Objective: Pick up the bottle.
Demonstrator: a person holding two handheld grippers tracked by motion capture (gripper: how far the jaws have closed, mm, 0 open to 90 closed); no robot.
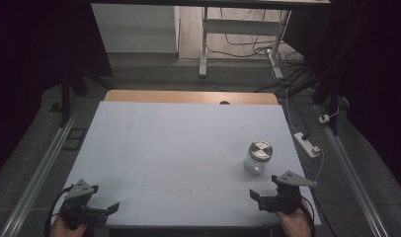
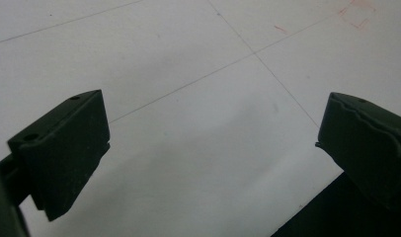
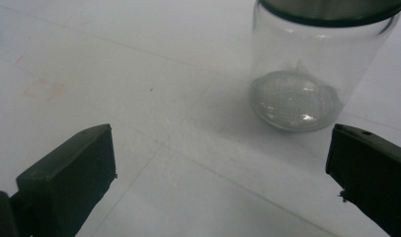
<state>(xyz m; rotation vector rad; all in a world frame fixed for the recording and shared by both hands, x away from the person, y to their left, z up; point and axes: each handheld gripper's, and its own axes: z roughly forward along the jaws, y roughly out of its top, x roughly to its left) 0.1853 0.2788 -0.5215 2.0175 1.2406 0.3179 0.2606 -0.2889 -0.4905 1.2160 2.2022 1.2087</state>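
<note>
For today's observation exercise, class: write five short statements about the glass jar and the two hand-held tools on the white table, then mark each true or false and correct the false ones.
1. The clear glass jar with a metal lid stands upright on the white table. True.
2. The right tool is clamped on the jar. False: its jaws stand open, with the jar ahead of them and untouched.
3. The jar's lid is off. False: the lid sits on the jar.
4. The left tool holds nothing. True: bare table shows between its open jaws.
5. The jar stands nearer the left tool. False: it stands close to the right tool.
</note>
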